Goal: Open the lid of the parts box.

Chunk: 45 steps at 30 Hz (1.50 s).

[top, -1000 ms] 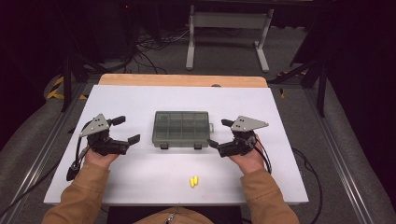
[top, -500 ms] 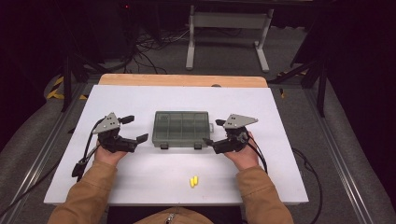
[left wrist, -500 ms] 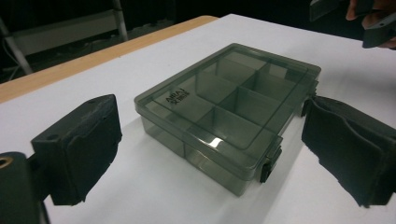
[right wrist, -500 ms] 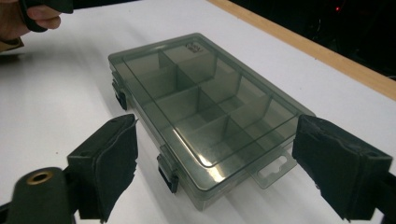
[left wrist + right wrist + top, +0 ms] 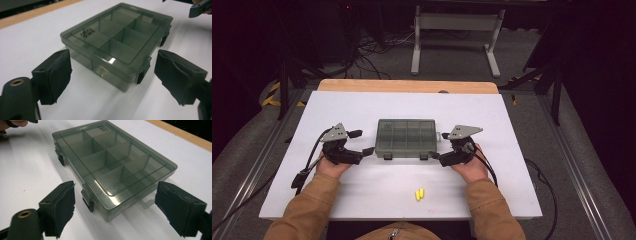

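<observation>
The only lettering anywhere is a small patch moulded into the lid of the smoky compartment box (image 5: 115, 40), near one corner: two short raised lines (image 5: 86, 33) in the left gripper view, too faint and too slanted to spell out (it looks like a maker's mark). The same patch (image 5: 104, 128) sits at the far corner in the right gripper view, equally unreadable.

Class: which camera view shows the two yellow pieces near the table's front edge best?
The high view: the yellow pieces lie side by side on the white table, nearer the person than the closed compartment box. The left and right gripper views look at the box and do not help.
</observation>
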### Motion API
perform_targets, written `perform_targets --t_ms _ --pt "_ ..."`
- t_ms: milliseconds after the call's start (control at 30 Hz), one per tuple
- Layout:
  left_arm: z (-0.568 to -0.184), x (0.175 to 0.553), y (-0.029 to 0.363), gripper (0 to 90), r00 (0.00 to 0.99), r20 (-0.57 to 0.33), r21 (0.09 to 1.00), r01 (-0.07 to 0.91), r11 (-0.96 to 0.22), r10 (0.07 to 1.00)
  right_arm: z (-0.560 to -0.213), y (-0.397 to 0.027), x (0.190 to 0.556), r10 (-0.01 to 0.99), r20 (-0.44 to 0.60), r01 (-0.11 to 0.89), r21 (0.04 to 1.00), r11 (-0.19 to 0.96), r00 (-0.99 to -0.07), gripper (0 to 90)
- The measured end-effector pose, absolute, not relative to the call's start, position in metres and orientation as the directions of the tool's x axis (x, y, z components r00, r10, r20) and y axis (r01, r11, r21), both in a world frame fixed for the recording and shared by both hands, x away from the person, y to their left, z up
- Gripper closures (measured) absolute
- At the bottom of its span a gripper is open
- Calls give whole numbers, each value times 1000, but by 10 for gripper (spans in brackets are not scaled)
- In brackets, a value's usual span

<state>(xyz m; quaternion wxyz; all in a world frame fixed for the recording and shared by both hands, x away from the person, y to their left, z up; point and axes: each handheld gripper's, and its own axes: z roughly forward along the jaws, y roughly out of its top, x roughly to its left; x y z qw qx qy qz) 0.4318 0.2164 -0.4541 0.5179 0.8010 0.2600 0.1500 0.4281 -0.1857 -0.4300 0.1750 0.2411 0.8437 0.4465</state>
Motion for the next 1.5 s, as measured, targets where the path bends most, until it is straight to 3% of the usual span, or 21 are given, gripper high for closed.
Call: perform_targets --t_ms 500,1100,1500 --pt "-466 438 209 270 831 -59 853 330 -404 553 -442 -184 431 559 -53 307 791 529 -828 242" --pt "-473 440 205 340 835 -94 806 383 -451 542 -453 -187 433 550 -12 355 752 556 -835 394" --pt "-472 438 204 507 846 -86 799 374 -471 526 -453 -186 433 552 -35 344 750 566 -833 556"
